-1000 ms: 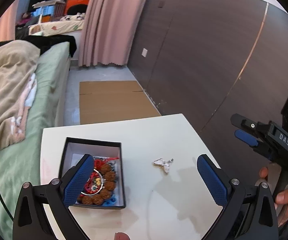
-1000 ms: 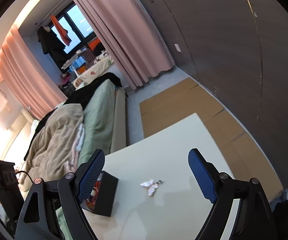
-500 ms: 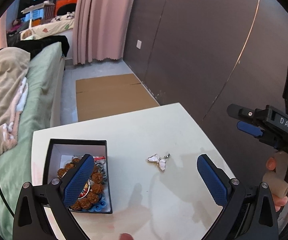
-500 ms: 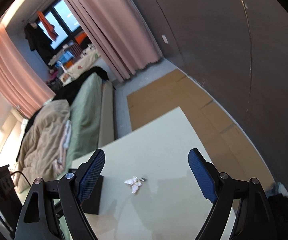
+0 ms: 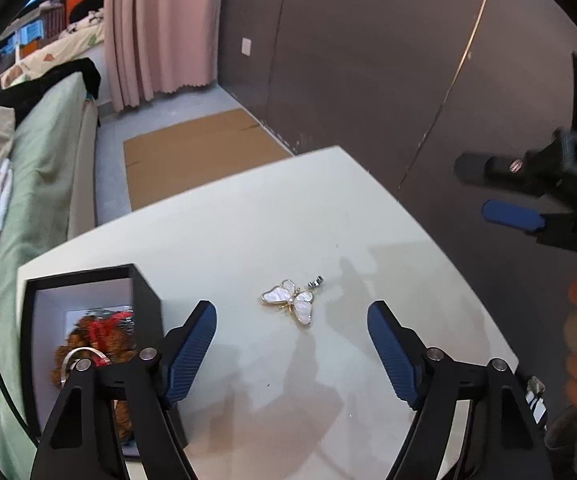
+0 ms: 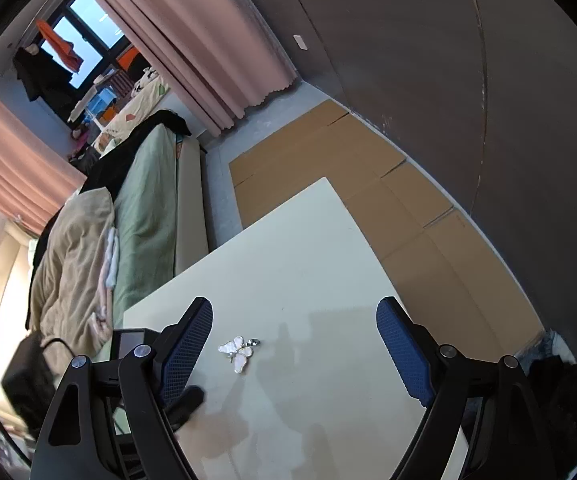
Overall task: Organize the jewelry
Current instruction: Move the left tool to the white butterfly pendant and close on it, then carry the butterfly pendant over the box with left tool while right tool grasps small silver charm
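A white and gold butterfly pendant [image 5: 293, 301] lies on the white table [image 5: 248, 220]; it also shows in the right wrist view [image 6: 237, 354]. A black box [image 5: 88, 280] at the table's left holds brown bead bracelets [image 5: 92, 344] and red jewelry. My left gripper [image 5: 292, 330] is open and empty, just short of the pendant, which sits between its fingertips. My right gripper [image 6: 294, 330] is open and empty, above the table to the right of the pendant; it also shows in the left wrist view [image 5: 512, 216].
A bed [image 5: 40, 152] with green sheet and beige blanket runs along the table's left side. Cardboard [image 5: 200, 148] lies on the floor beyond the table. A dark panelled wall [image 5: 368, 60] stands to the right.
Both grippers have moved forward and down toward the pendant, which now looks larger and sits between the left fingertips. Both stay open.
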`<state>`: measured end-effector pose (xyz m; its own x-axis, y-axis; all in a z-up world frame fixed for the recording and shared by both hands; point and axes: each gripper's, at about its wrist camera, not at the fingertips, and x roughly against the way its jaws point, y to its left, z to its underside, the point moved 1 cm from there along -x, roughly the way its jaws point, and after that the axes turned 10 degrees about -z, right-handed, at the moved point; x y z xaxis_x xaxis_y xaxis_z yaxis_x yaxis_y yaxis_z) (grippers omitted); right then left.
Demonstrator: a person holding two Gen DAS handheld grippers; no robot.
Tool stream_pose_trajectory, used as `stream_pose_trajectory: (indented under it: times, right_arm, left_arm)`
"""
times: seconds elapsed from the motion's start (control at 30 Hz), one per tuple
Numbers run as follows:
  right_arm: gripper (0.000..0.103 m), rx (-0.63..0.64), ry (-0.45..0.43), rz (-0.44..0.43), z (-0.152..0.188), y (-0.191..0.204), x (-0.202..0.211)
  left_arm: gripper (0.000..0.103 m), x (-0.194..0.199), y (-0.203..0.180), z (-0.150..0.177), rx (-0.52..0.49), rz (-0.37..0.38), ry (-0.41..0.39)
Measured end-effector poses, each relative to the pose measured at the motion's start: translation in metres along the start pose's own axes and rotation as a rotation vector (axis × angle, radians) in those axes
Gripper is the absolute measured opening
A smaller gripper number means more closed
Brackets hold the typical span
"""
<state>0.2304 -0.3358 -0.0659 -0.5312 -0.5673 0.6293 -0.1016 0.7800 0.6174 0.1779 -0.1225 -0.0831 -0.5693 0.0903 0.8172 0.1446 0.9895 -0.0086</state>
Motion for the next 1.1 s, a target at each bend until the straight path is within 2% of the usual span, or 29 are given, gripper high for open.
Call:
stream_pose_trajectory:
  times: [0.07, 0.23, 0.37, 0.6, 0.67, 0.73, 0.77, 0.8, 1.0, 1.1]
  right_arm:
    - [0.085, -0.012, 0.000, 0.002, -0.001, -0.003, 0.000]
    - [0.085, -0.029, 0.001, -0.002, -0.005, -0.008, 0.001]
    - [0.085, -0.039, 0.008, 0.014, -0.007, -0.013, 0.000]
    - [0.085, -0.061, 0.044, 0.032, -0.005, -0.020, -0.006]
    - [0.085, -0.054, 0.046, 0.034, -0.005, -0.020, -0.006]
    - [0.085, -0.049, 0.050, 0.035, -0.004, -0.017, -0.008]
    - [0.085, -0.047, 0.053, 0.035, -0.003, -0.016, -0.009]
    - [0.085, -0.044, 0.057, 0.034, -0.003, -0.015, -0.010]
    - [0.085, -0.008, 0.086, 0.048, 0.001, -0.009, -0.021]
    - [0.085, 0.017, 0.106, 0.057, 0.001, -0.004, -0.028]
  left_arm:
    - [0.070, -0.010, -0.004, 0.000, -0.012, -0.007, 0.023]
    - [0.068, -0.029, -0.010, 0.002, -0.037, -0.039, 0.052]
    - [0.062, -0.038, -0.009, 0.002, -0.028, -0.049, 0.062]
    - [0.062, -0.055, -0.015, 0.003, -0.040, -0.053, 0.087]
    - [0.062, -0.055, -0.017, 0.004, -0.051, -0.067, 0.067]
    - [0.055, -0.055, -0.018, 0.004, -0.056, -0.080, 0.053]
    - [0.045, -0.055, -0.017, 0.003, -0.059, -0.092, 0.048]
    - [0.041, -0.055, -0.016, 0.003, -0.062, -0.105, 0.043]
    - [0.040, -0.050, -0.009, 0.005, -0.057, -0.039, 0.060]
    - [0.040, -0.041, -0.003, 0.006, -0.039, -0.038, 0.051]
